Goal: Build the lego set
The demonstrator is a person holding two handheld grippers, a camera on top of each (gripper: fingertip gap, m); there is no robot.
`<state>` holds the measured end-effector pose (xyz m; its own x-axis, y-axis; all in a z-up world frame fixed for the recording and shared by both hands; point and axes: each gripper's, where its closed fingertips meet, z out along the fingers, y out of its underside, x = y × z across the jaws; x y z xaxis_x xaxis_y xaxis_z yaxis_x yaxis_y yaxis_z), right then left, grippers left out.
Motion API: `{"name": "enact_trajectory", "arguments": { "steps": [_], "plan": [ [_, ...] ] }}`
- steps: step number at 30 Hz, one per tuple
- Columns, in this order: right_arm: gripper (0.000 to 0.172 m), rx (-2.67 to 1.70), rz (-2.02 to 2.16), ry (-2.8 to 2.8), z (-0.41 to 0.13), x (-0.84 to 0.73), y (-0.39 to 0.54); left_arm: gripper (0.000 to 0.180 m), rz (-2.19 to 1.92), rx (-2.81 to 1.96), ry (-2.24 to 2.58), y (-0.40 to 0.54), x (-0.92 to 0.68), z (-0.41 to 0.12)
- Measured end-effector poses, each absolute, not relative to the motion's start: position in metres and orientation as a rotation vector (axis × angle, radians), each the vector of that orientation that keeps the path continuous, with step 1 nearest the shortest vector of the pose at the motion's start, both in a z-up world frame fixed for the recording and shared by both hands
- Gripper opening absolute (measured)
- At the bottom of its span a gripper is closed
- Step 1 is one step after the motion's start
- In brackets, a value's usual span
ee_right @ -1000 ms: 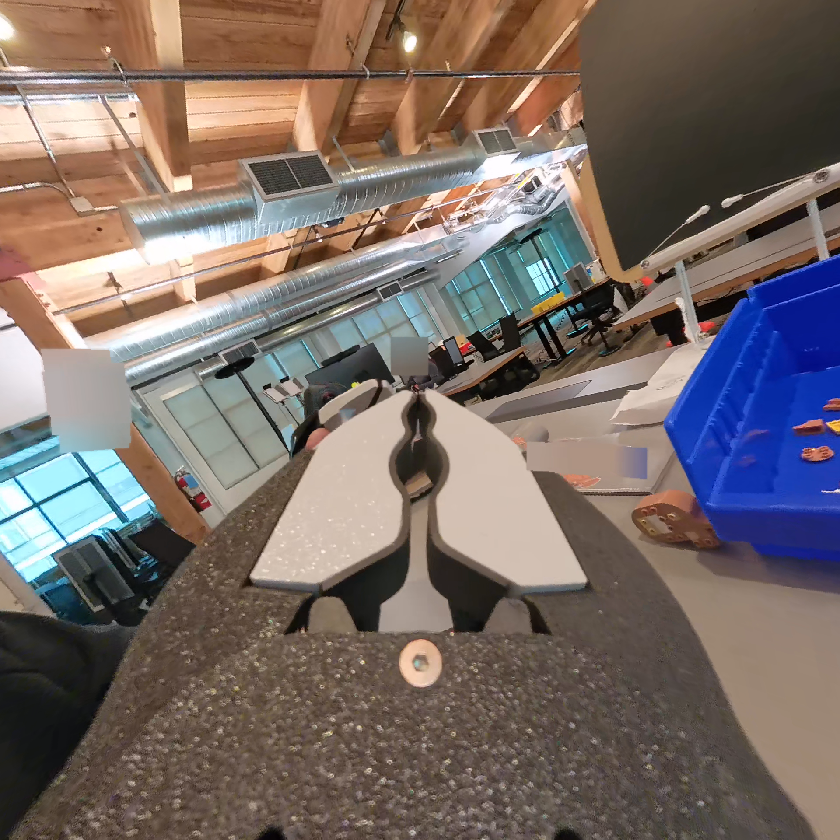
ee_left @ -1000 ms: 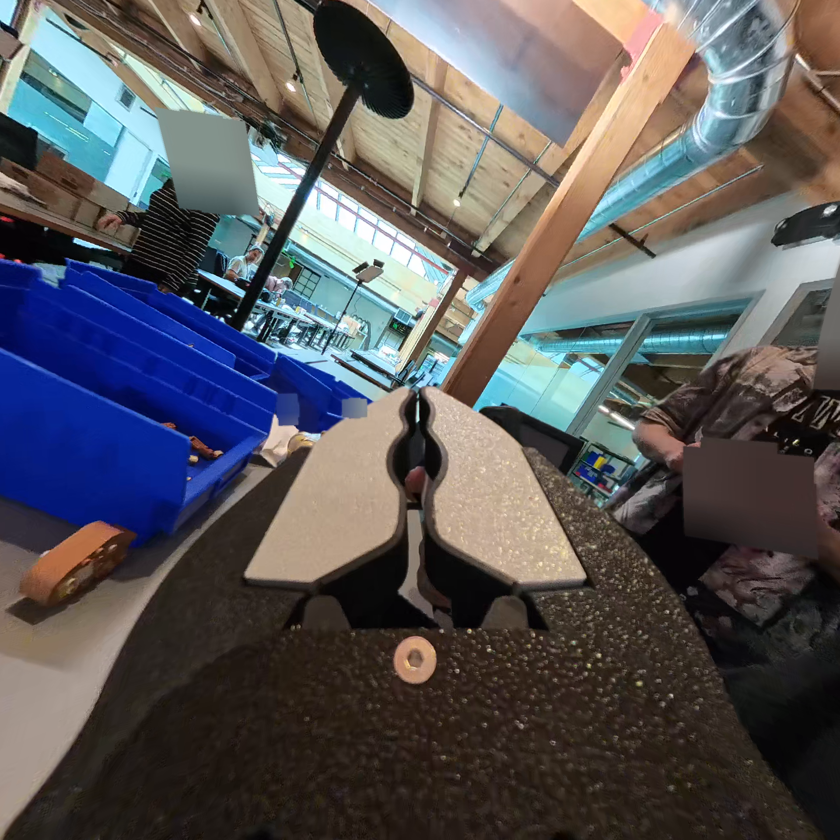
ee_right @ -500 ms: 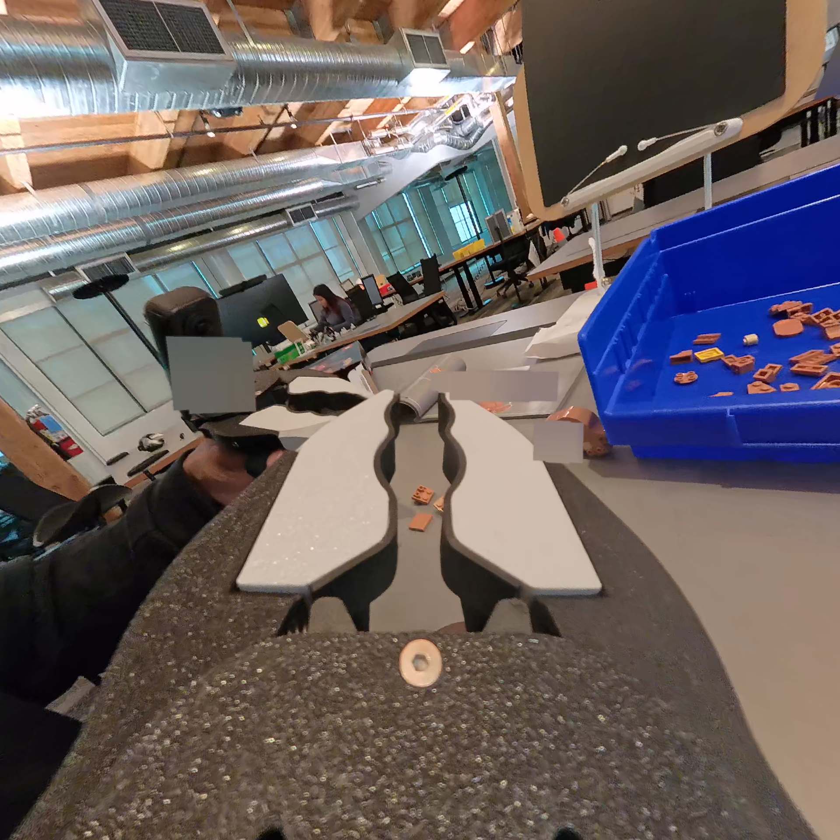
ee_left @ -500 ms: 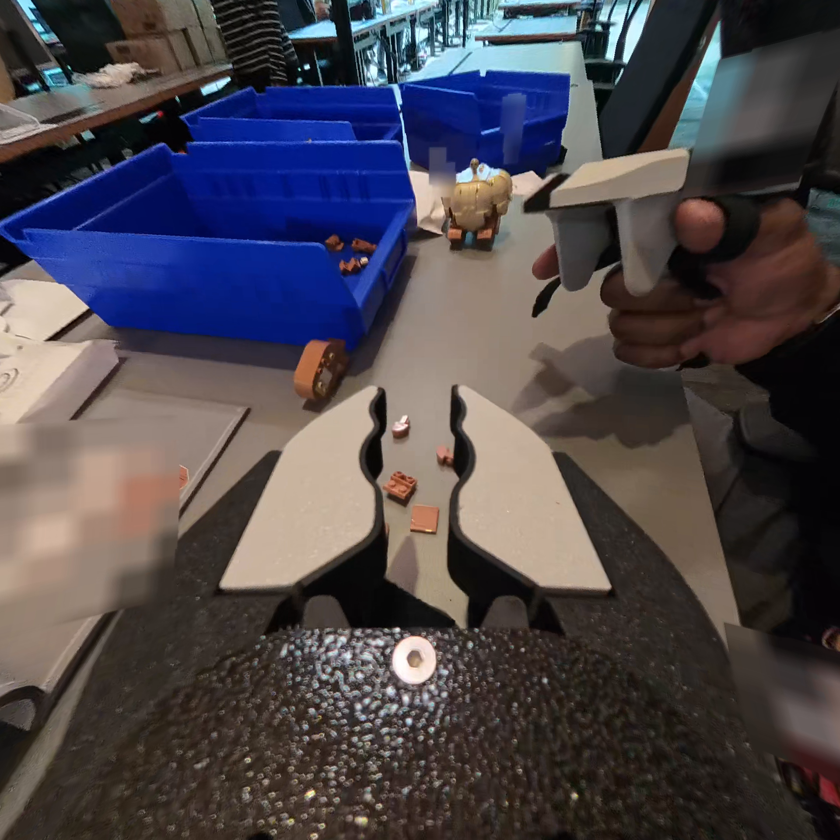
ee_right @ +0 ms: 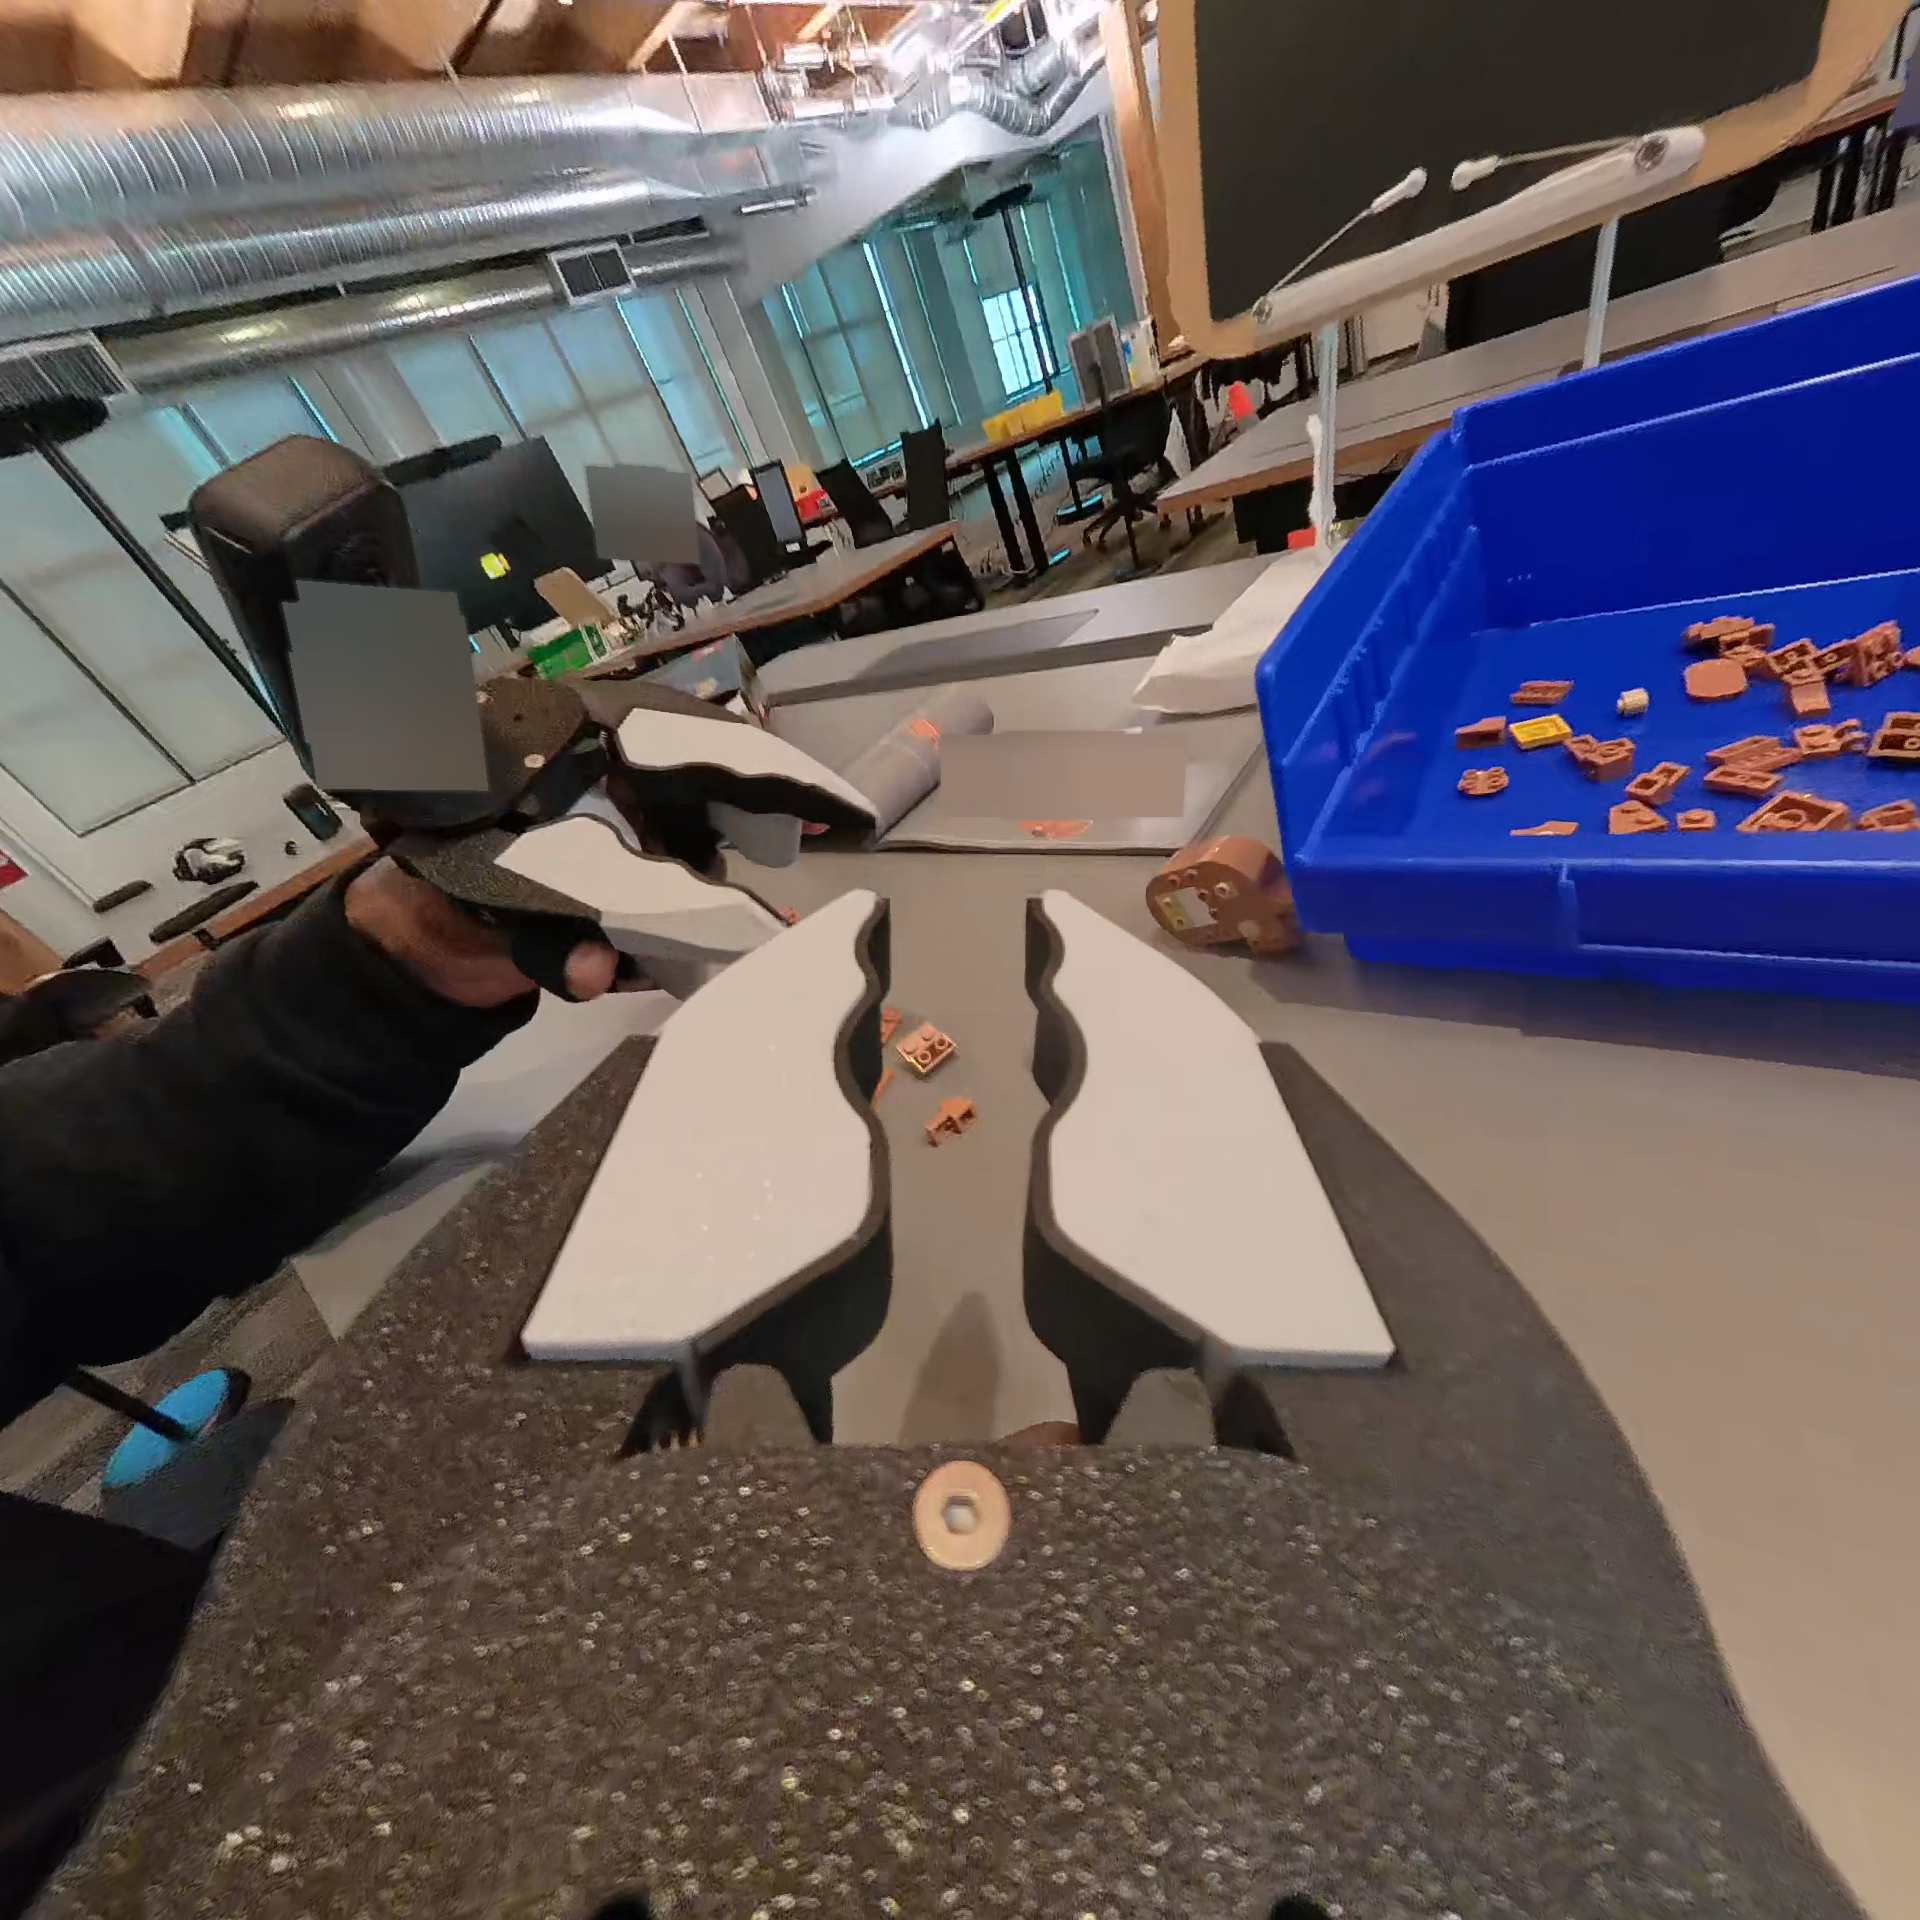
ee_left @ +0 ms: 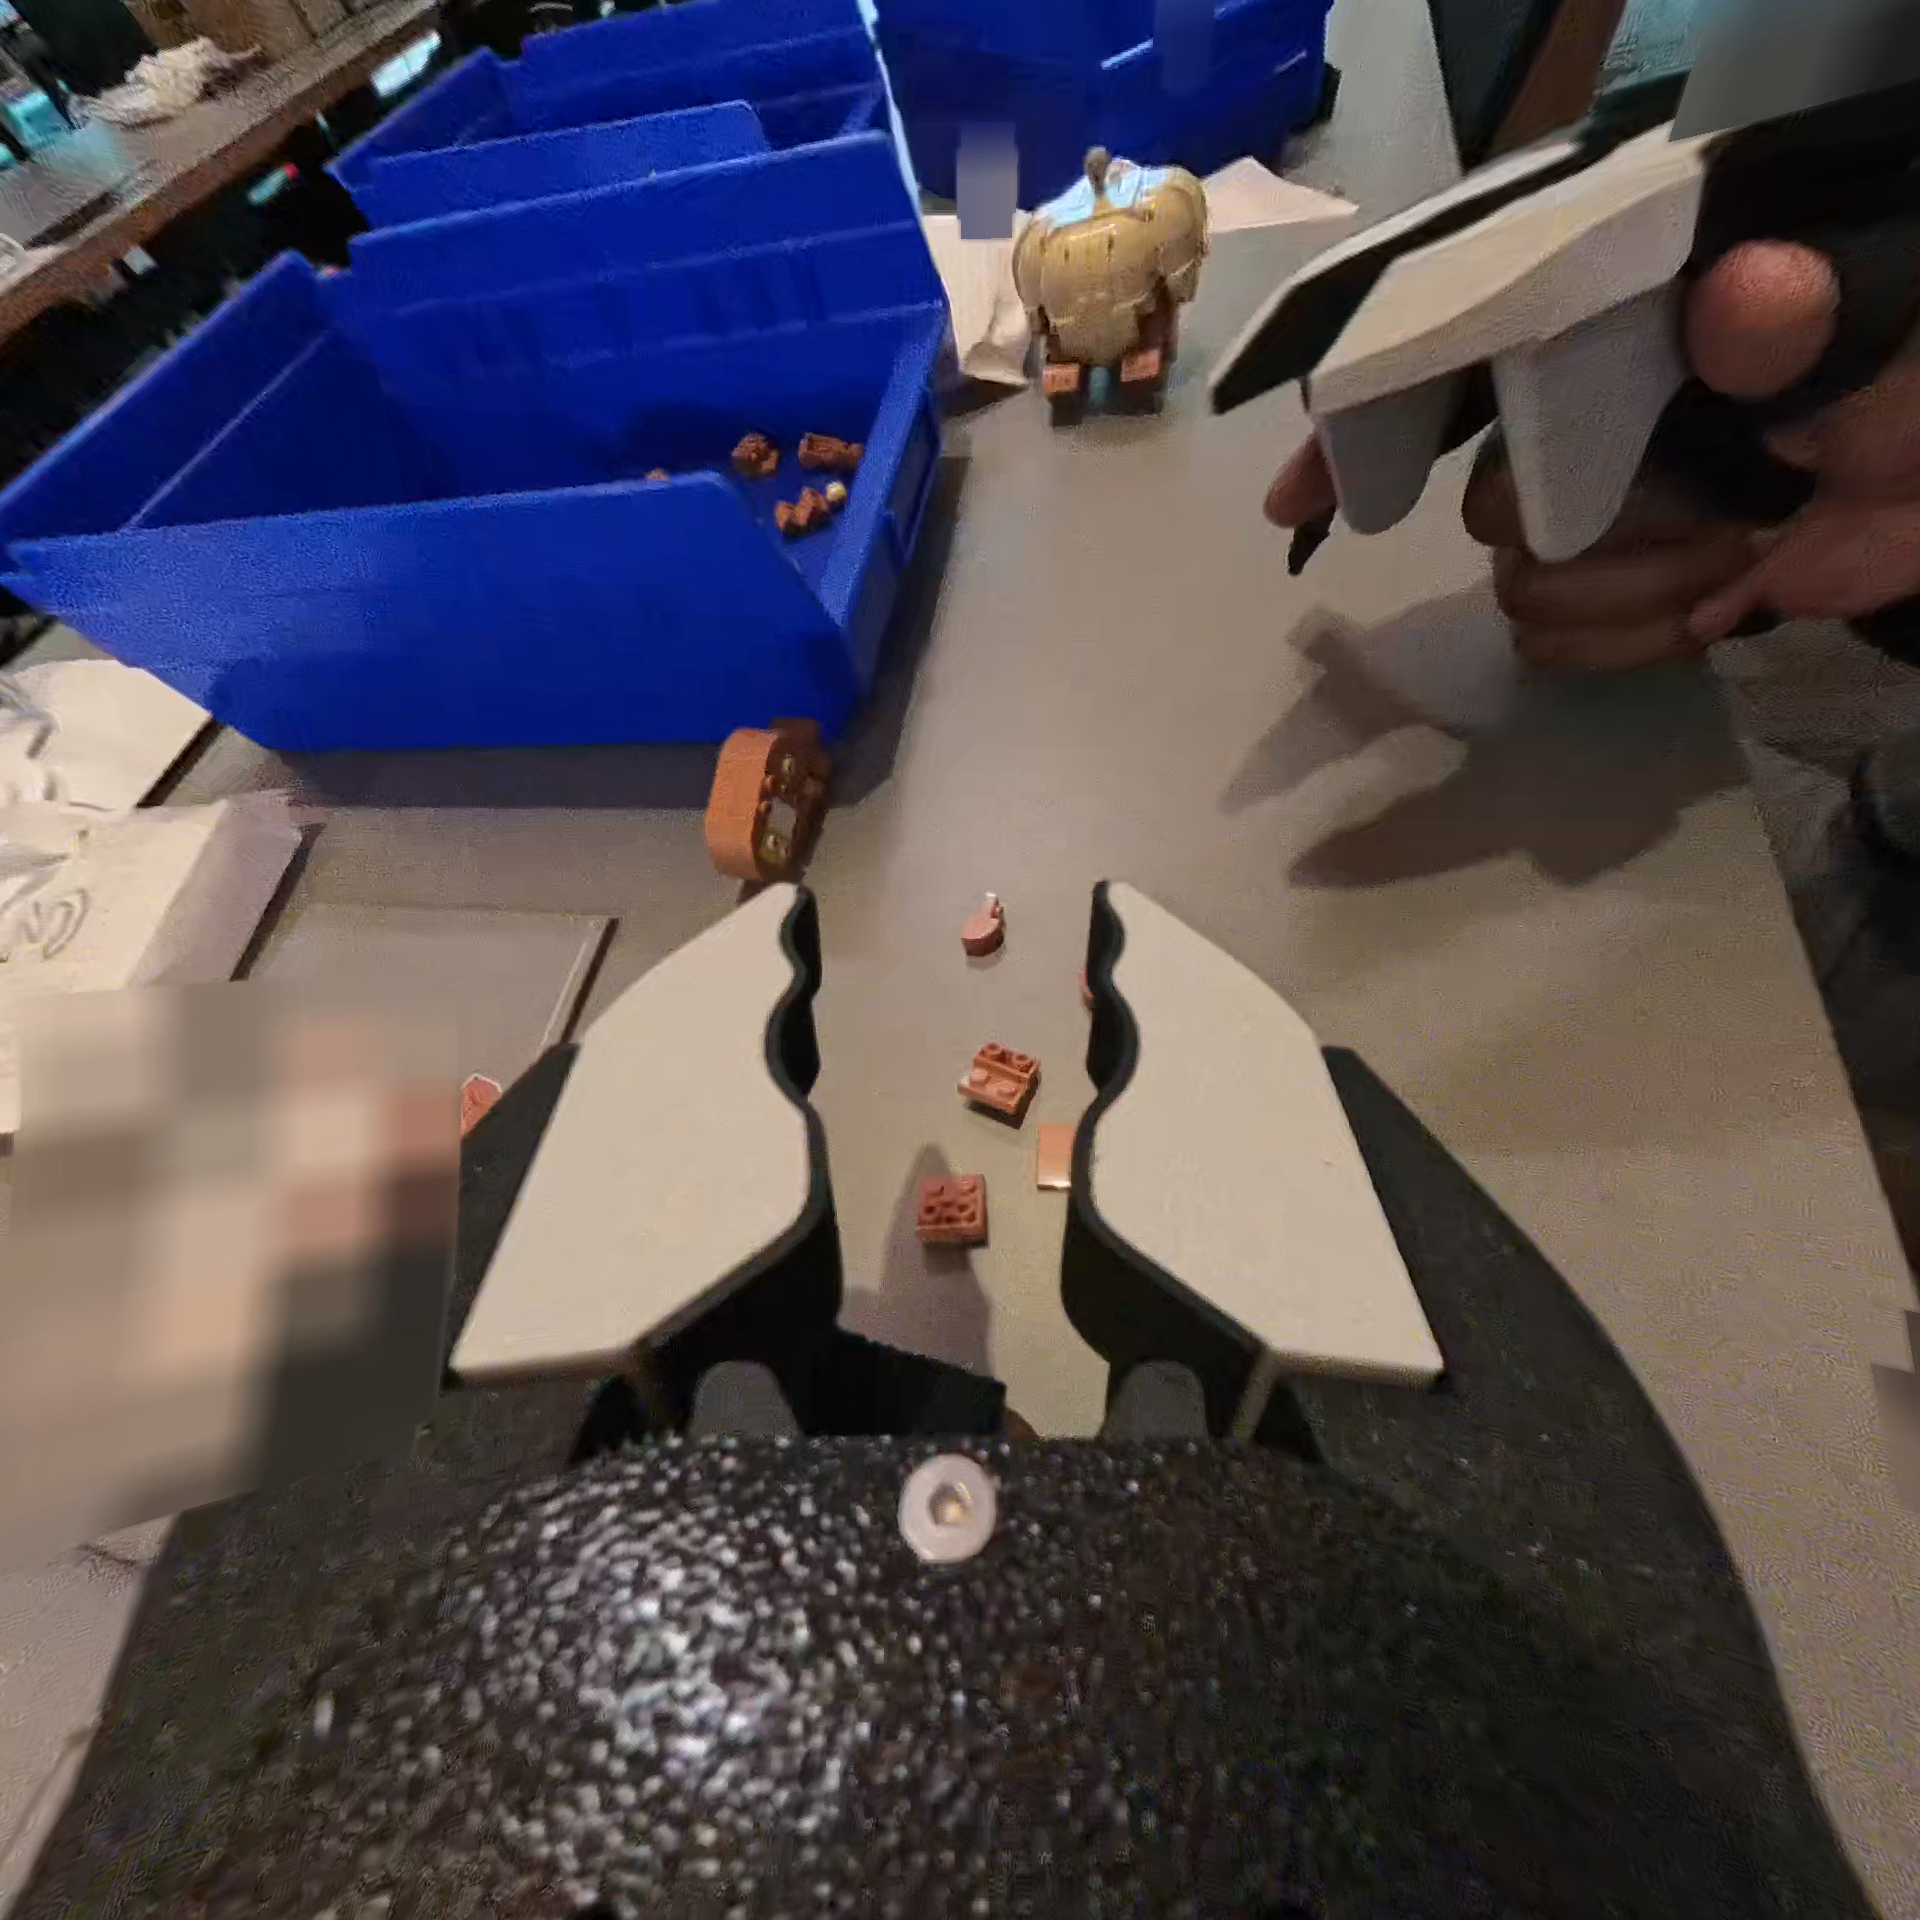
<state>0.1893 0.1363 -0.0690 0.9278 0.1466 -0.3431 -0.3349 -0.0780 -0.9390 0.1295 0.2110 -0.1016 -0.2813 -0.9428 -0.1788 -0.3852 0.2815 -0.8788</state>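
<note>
Through my left wrist view, my left claw point(ee_left: 951, 920) stands wide apart above the grey table point(ee_left: 1091, 644) and grips nothing. Below the gap lie small brown plastic bricks: a studded two-by-two brick point(ee_left: 1000, 1081) about midway along the fingers, a square brick turned underside up point(ee_left: 953, 1208) nearer my palm, a flat tile point(ee_left: 1055, 1155) against the inner edge of the right finger, and a tiny rounded piece point(ee_left: 982, 925) level with the fingertips. Just beyond my left fingertip a chunky brown rounded block with holes point(ee_left: 767, 798) leans by the corner of a blue plastic bin point(ee_left: 436, 613). Farther ahead stands a tan built figure on brown feet point(ee_left: 1112, 270). My right claw point(ee_left: 1262, 364) hangs up and to the right, well clear.

Through my right wrist view, my right claw point(ee_right: 956, 909) is parted more narrowly, also bare. The same studded brick point(ee_right: 928, 1049) lies between its fingers, nearer the left one, with another small piece point(ee_right: 951, 1120) closer in. The holed block point(ee_right: 1221, 896) is ahead to the right, against the bin point(ee_right: 1558, 904) of loose bricks. My left claw point(ee_right: 821, 862) sits just left of my fingertips.

Neither claw has closed on anything; I judge both are poised over the loose bricks.
</note>
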Motion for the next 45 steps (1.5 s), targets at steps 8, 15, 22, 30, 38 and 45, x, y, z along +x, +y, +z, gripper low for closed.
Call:
{"name": "enact_trajectory", "arguments": {
  "steps": [8,15,22,30,38,45],
  "plan": [
    [0.023,-1.615,0.391,0.151,-0.079,0.189,0.141,0.045,-1.367,-1.323,1.479,0.227,0.139,-0.086],
    [0.021,-1.561,0.348,0.137,-0.060,0.198,0.144,0.040,-1.362,-1.285,1.317,0.252,0.127,-0.069],
    [0.019,-1.603,0.214,0.141,-0.067,0.209,0.155,0.036,-1.081,-1.176,1.436,0.243,0.129,-0.079],
    [0.019,-1.639,0.255,0.066,-0.075,0.194,0.166,0.036,-1.104,-1.221,1.479,0.245,0.127,-0.089],
    [0.019,-1.662,0.308,0.077,-0.086,0.199,0.169,0.042,-1.156,-1.258,1.627,0.235,0.128,-0.101],
    [0.020,-1.686,0.309,0.076,-0.091,0.197,0.172,0.045,-1.050,-1.318,1.780,0.238,0.150,-0.107]
  ]
}}
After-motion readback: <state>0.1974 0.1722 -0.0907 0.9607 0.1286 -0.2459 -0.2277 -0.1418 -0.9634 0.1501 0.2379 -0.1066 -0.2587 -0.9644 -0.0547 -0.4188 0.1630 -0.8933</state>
